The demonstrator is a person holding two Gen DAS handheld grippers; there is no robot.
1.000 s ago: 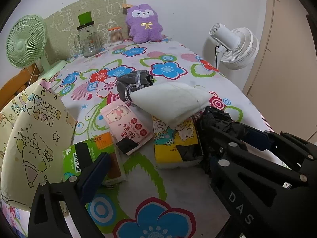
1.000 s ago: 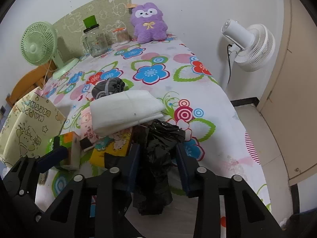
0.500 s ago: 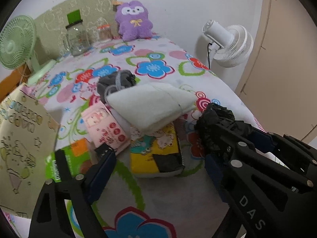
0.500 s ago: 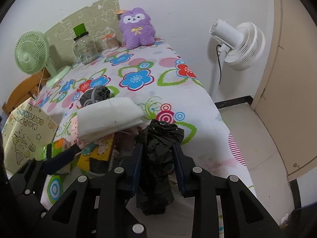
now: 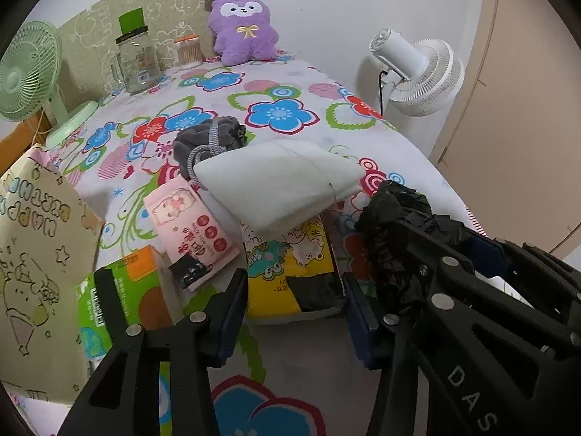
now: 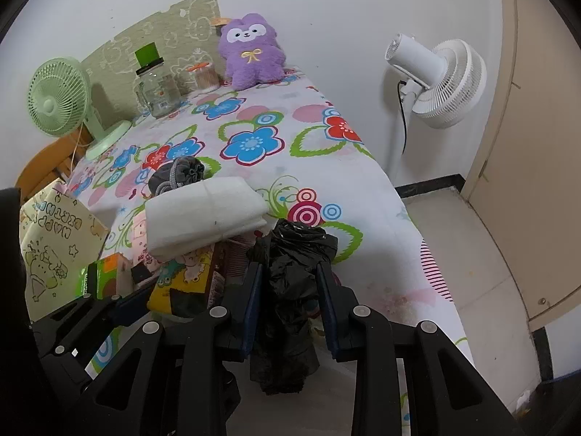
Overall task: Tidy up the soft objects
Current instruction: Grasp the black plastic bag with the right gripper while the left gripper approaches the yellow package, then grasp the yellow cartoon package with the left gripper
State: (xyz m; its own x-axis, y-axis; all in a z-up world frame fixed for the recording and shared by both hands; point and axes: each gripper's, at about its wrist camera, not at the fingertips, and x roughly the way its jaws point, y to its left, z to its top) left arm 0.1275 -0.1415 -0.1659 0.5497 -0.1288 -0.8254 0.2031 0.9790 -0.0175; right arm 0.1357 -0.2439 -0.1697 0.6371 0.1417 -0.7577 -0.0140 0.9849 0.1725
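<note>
Right tool point(image 6: 288, 298) still clamps black bag point(image 6: 290, 283); left tool point(image 5: 294, 312) narrowed.

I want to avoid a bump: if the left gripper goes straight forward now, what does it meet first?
Probably the yellow pack, lying just ahead between the fingers of the open left gripper. The white cloth rests on its far end. Depth is uncertain.

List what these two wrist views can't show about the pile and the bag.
- Yellow pack: far end under the white pad in both views.
- Gray pouch: near side behind the pad.
- Black bag, held by the right gripper: contents unseen; right-wrist fingers cover its sides.
- Green box: partly behind the left gripper finger.
- Gift bag: cut by the left-wrist view's edge.
</note>
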